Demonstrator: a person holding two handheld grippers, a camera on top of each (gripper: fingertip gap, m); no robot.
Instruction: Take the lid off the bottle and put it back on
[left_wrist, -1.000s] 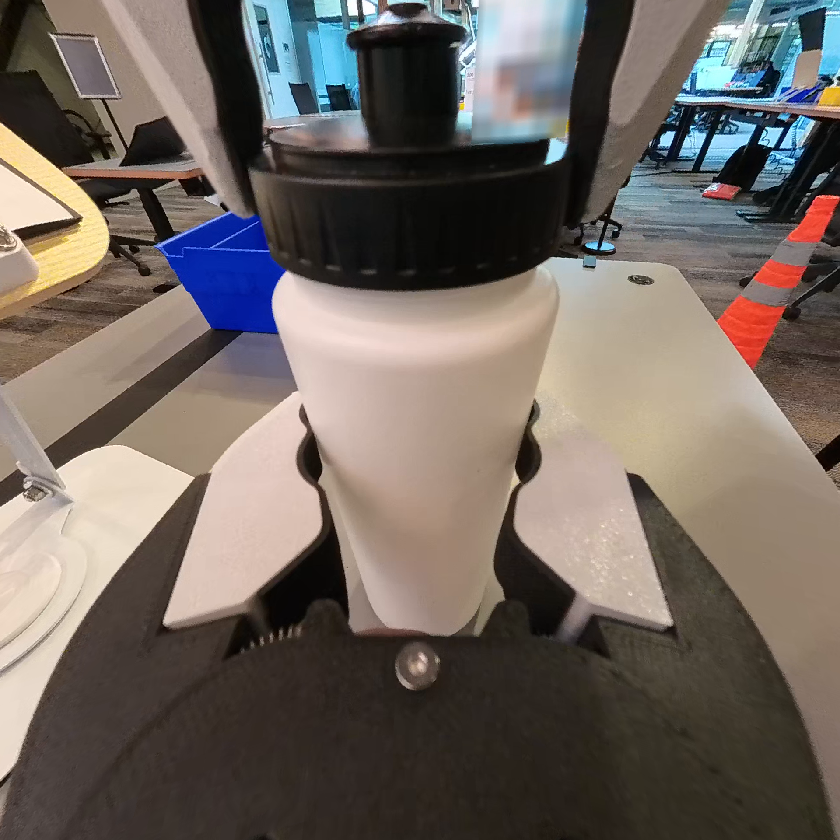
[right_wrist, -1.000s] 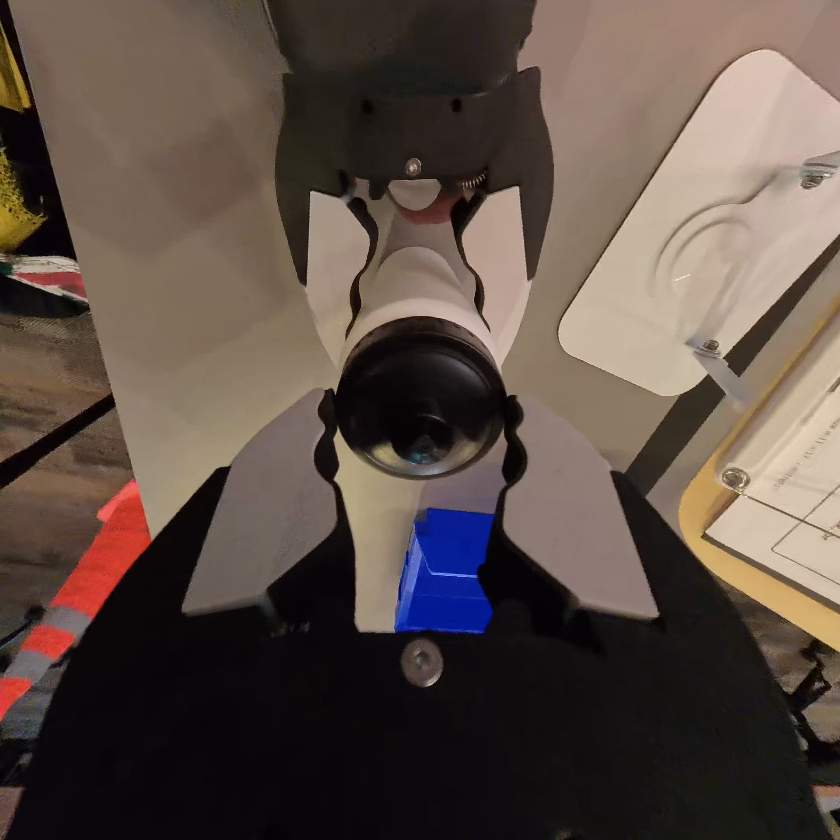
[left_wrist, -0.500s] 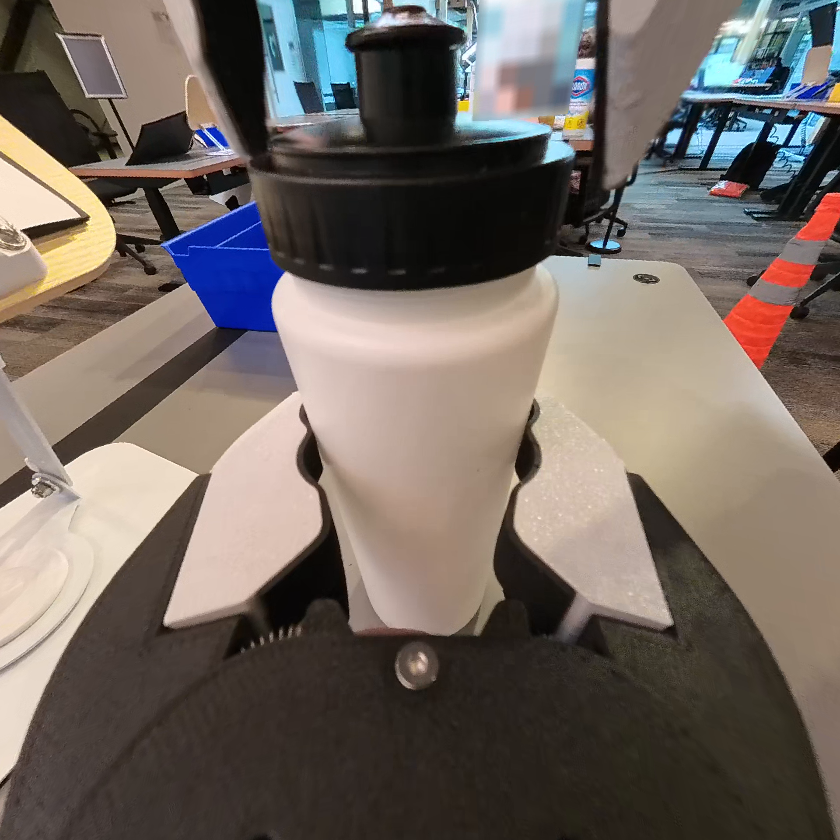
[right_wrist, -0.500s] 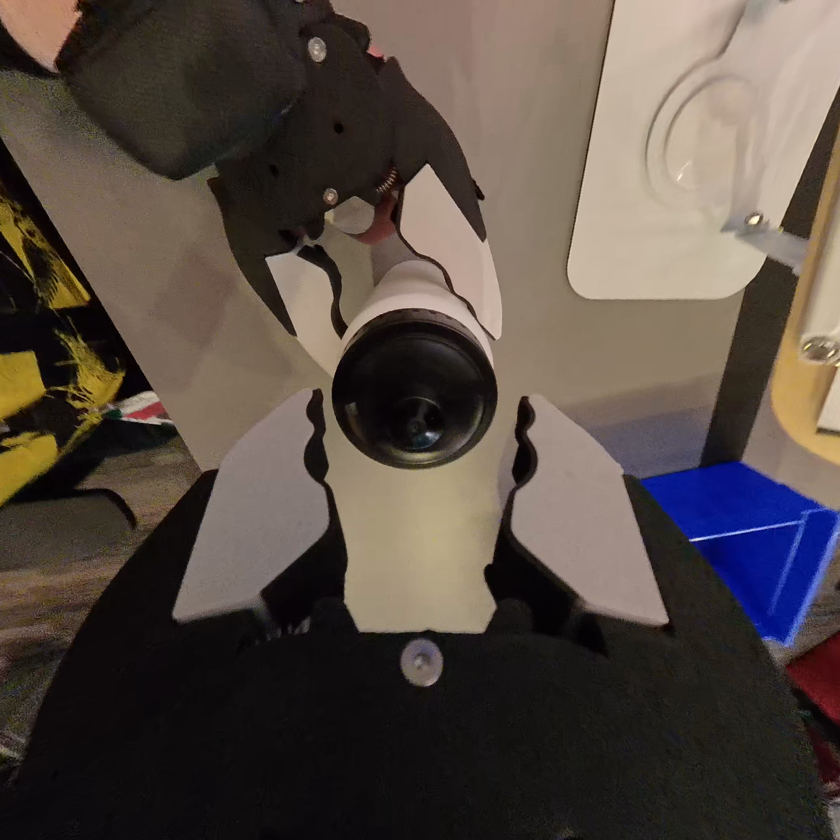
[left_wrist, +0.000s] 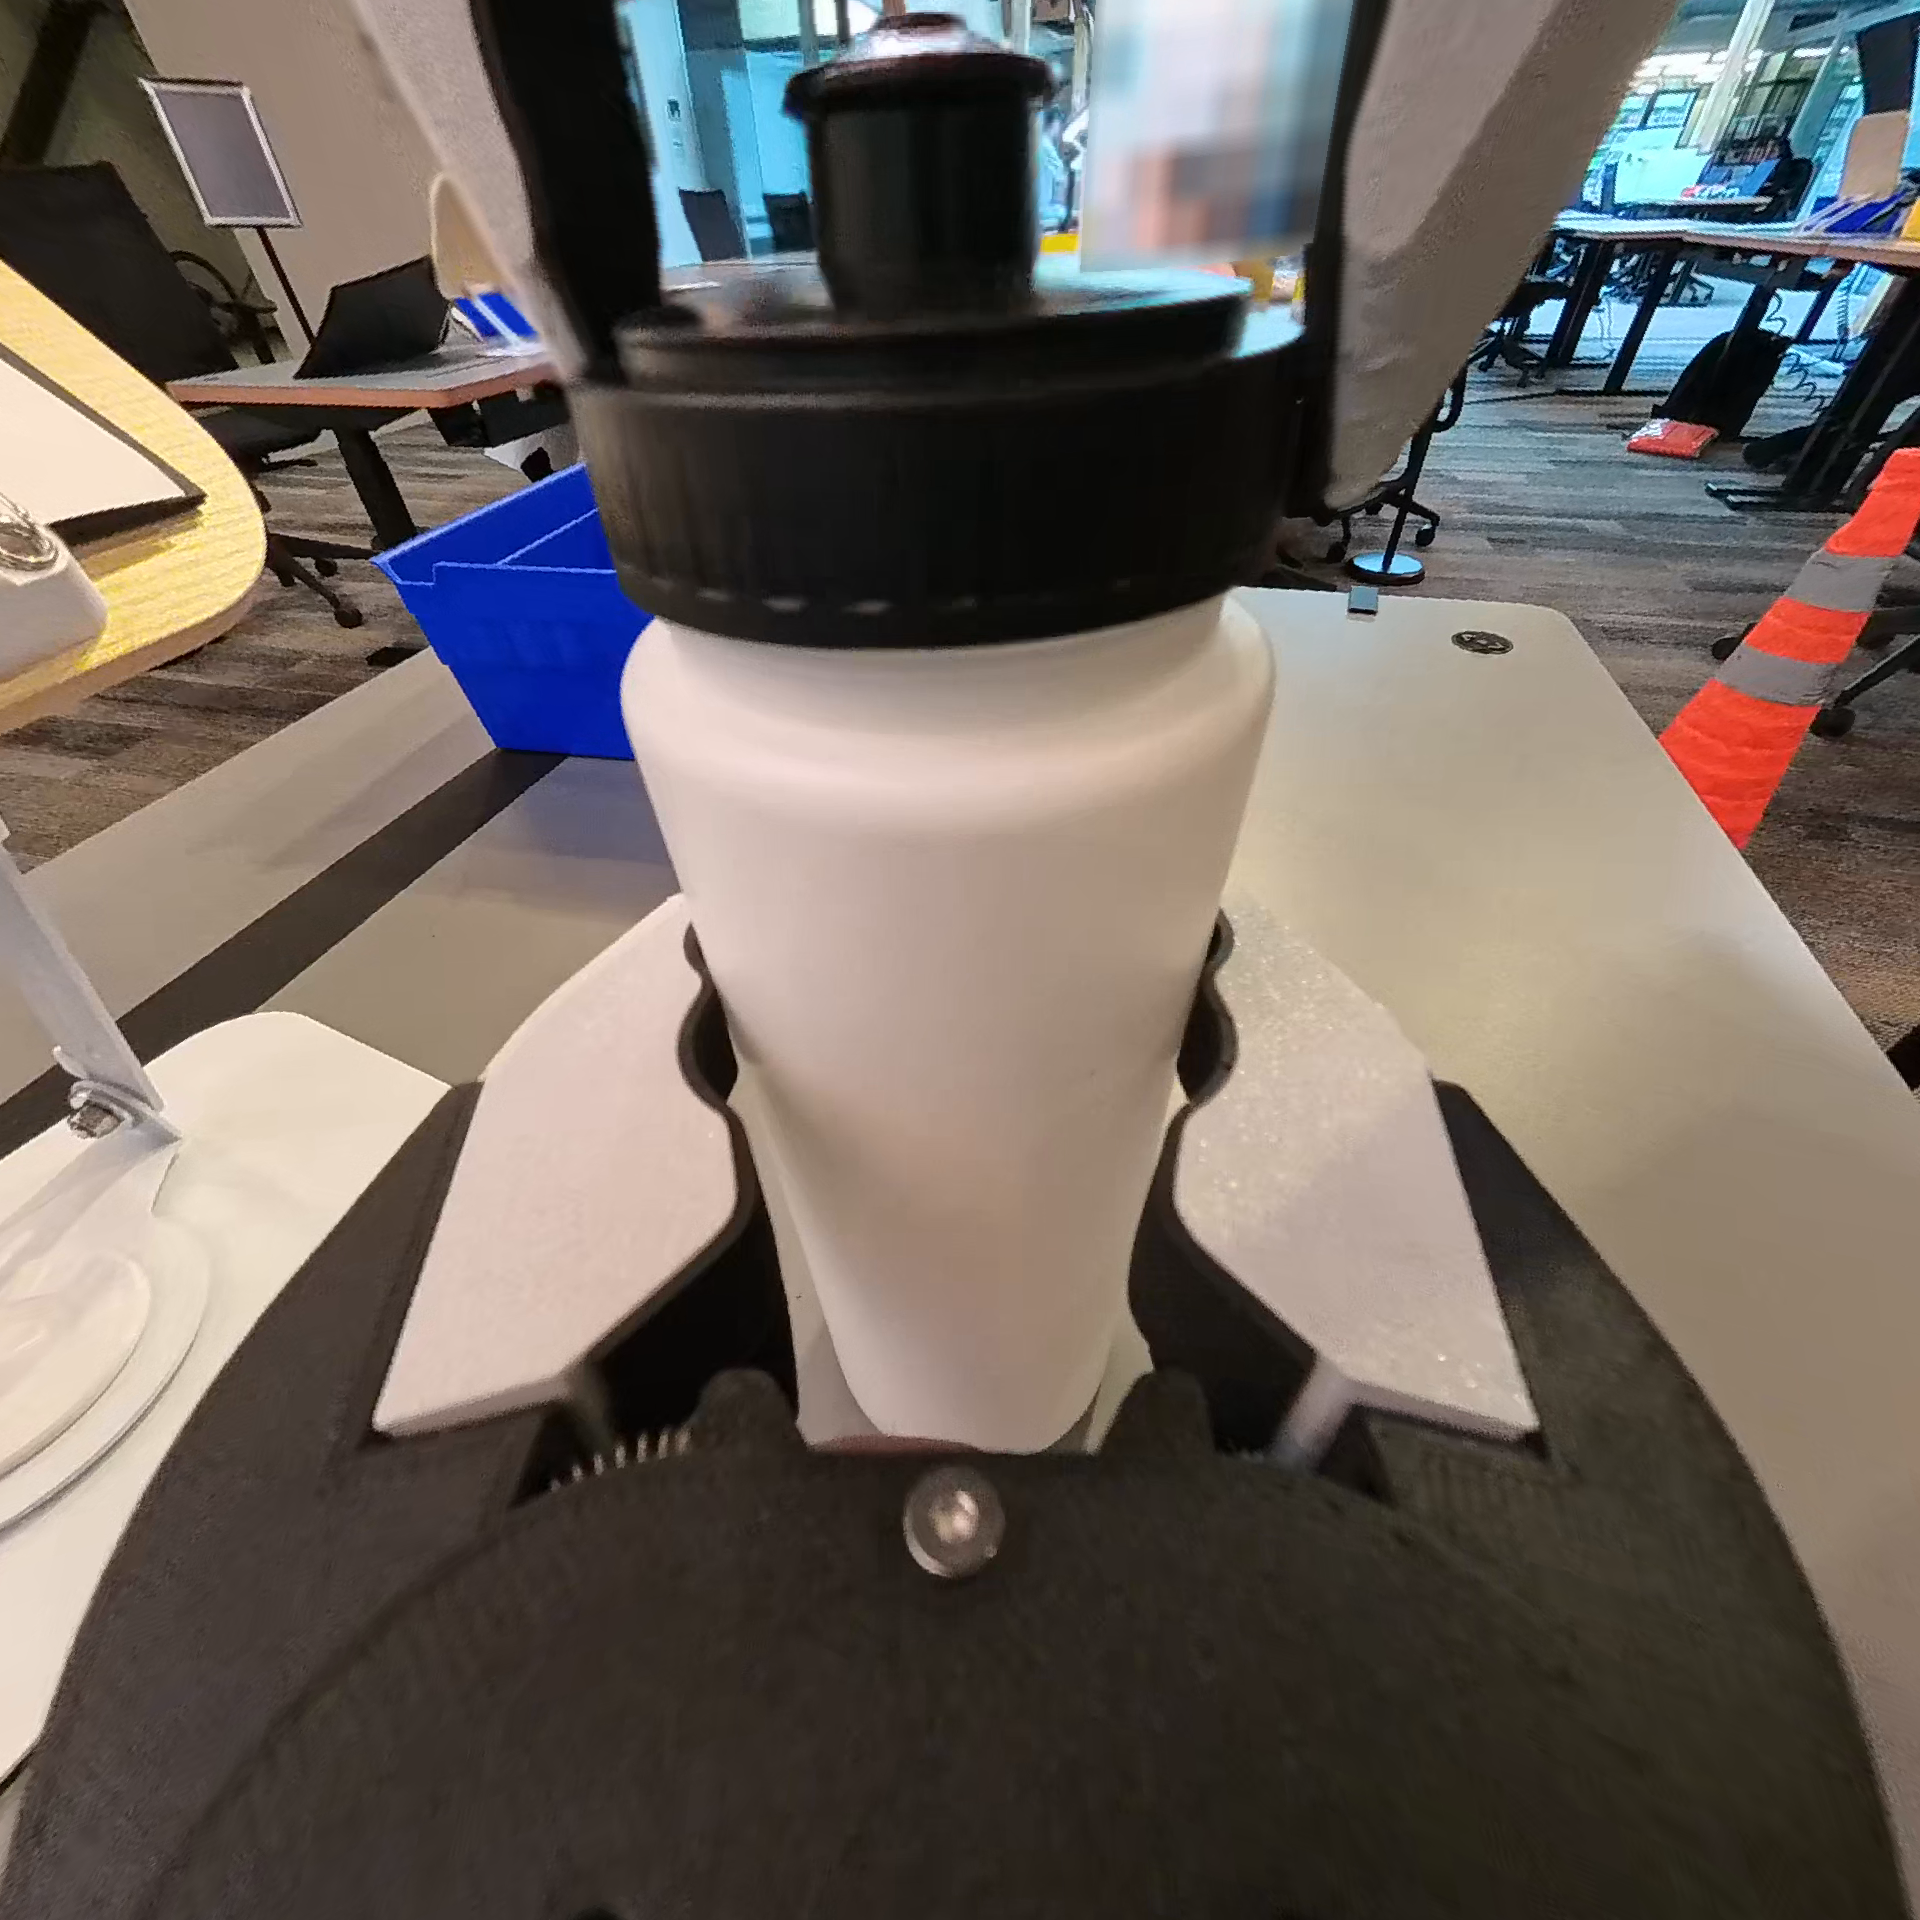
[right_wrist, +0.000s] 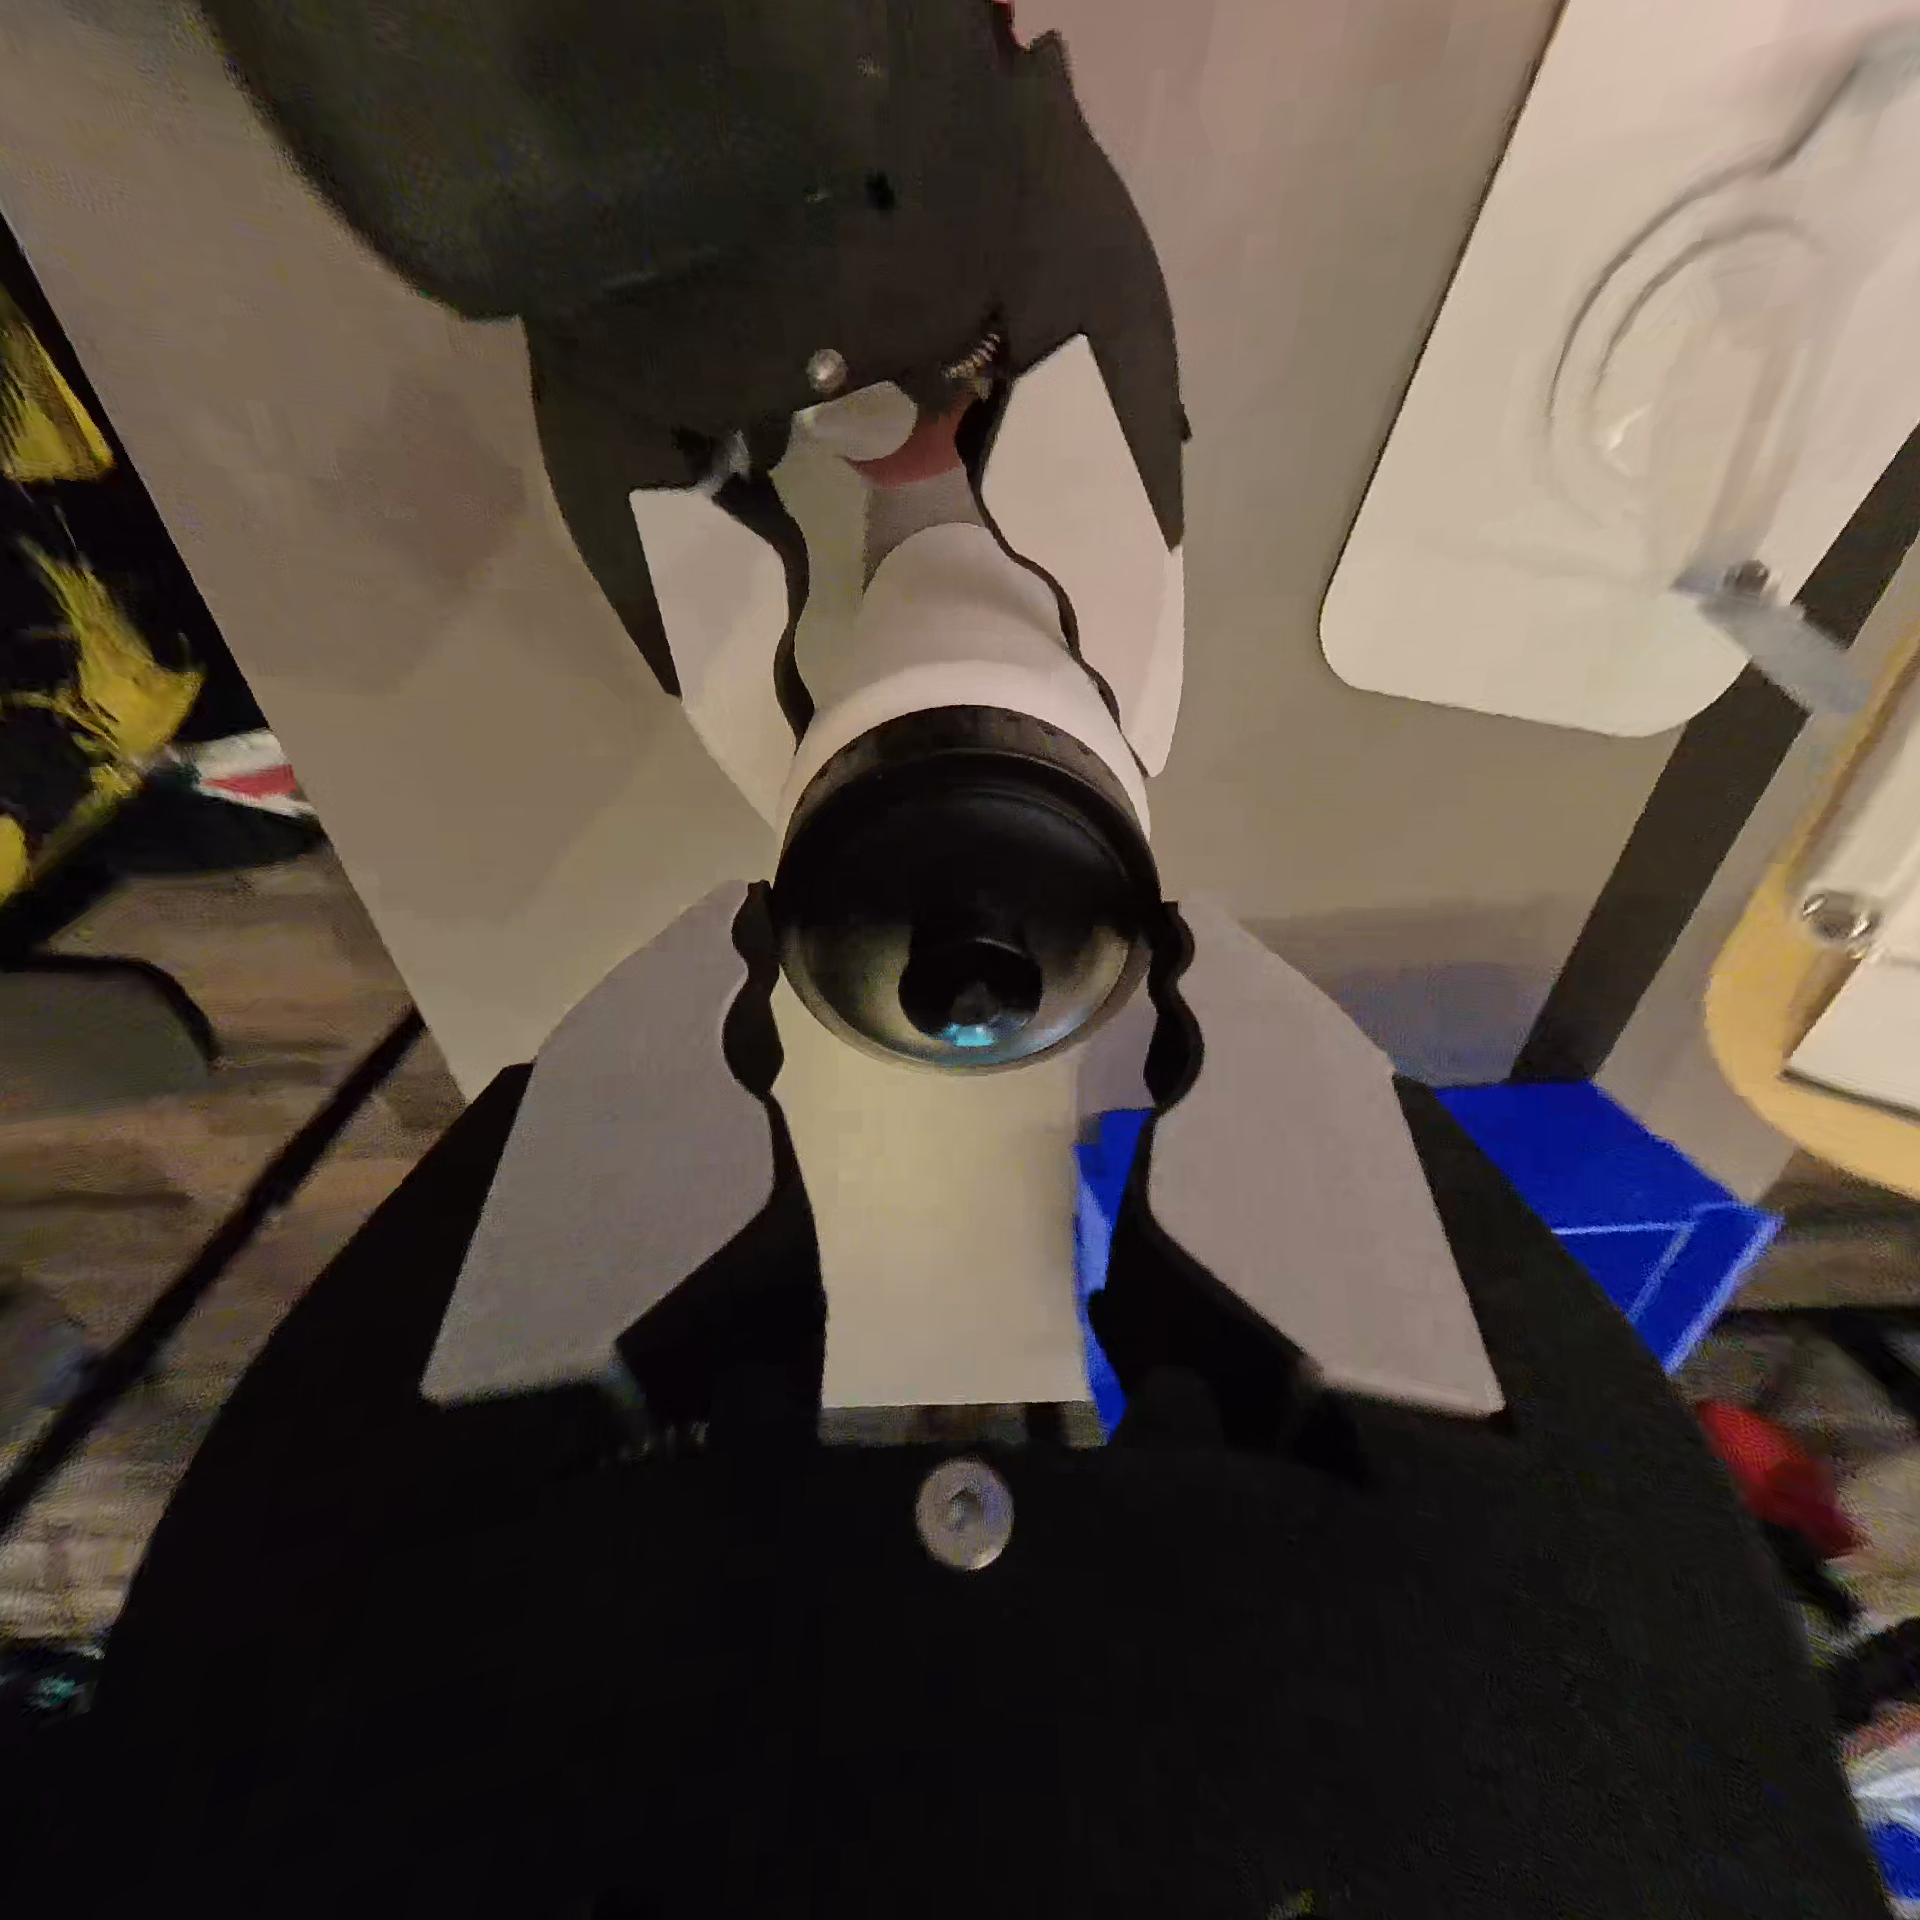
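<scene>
A white bottle stands upright in my left gripper, which is shut on its lower body. A black ribbed lid with a spout sits on the bottle's neck. My right gripper comes down from above, and its fingers press on both sides of the lid. In the right wrist view I look straight down on the lid, with my right gripper shut on its rim. The bottle and the left gripper lie beyond it.
The grey table lies under the bottle. A blue bin sits at its far left edge. A white base plate with a metal bracket is at the near left. An orange cone stands on the floor to the right.
The right gripper gripped the lid, opened off it and turned about the bottle's axis, and has now closed on the lid again. The left gripper kept holding the bottle still.
</scene>
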